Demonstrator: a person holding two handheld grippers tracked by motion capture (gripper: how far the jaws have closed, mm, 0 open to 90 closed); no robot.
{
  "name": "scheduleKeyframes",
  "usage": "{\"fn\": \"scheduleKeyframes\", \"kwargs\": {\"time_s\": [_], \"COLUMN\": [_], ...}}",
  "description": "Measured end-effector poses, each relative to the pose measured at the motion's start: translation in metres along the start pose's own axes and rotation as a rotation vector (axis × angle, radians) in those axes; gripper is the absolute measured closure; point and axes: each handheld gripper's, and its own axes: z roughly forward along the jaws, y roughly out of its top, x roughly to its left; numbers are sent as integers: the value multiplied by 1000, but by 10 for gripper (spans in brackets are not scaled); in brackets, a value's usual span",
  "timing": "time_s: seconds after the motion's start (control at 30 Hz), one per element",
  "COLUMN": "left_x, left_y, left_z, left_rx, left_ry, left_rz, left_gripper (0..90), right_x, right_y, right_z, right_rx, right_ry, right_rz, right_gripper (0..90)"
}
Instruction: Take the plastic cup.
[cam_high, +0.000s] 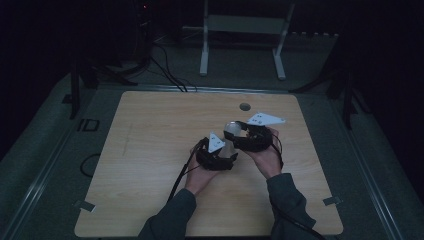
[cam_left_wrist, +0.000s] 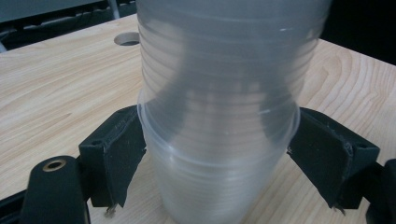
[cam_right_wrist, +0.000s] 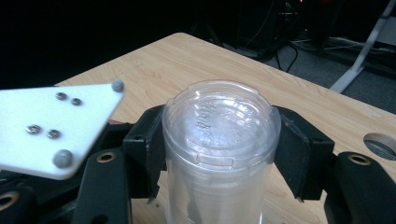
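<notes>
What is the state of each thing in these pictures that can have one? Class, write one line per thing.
Stack of clear plastic cups: upside down on the table, nested, base on top.
Left gripper: jaws open, flanking the lower part of the stack, pads seemingly just clear of it.
Right gripper: jaws closed on the topmost cup near its base.
Round hole in the table: open, nothing in it.

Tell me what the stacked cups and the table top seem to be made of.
Stacked cups: likely thin clear plastic, glossy; the wood and jaws show through the ribbed walls, and moulded lettering marks the upturned base. Table top: looks like pale wood or wood-look laminate, matte; grain lines run across it, though real wood or print cannot be told.
</notes>
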Motion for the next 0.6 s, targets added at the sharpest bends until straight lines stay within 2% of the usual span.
{"fn": "scheduleKeyframes", "kwargs": {"time_s": [0.3, 0.6], "left_x": [0, 0], "left_y": [-2, -2], "left_z": [4, 4], "left_rx": [9, 14], "left_ry": [11, 7], "left_rz": [13, 14], "left_gripper": [209, 210], "right_x": [0, 1], "right_y": [0, 8], "right_z": [-1, -6], "right_rx": [-5, -36], "right_ry": [5, 5], "right_rz": [4, 1], "right_gripper": [395, 406]}}
